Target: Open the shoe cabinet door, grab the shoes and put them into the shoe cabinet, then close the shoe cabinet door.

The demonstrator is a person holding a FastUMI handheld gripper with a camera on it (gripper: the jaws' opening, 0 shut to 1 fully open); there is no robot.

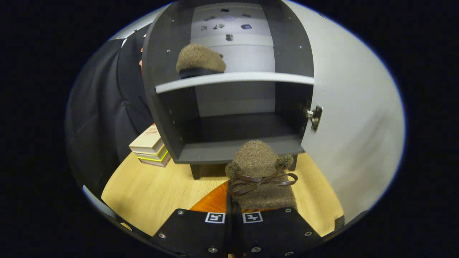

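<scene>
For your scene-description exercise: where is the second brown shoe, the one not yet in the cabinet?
In the gripper view, the second shoe is held between the gripper fingers, just ahead of the cabinet bottom shelf, left of the open door.

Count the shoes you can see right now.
2: one shoe sits on the cabinet's upper shelf; the other shoe is clamped in the claw, just before the lower compartment.
</scene>
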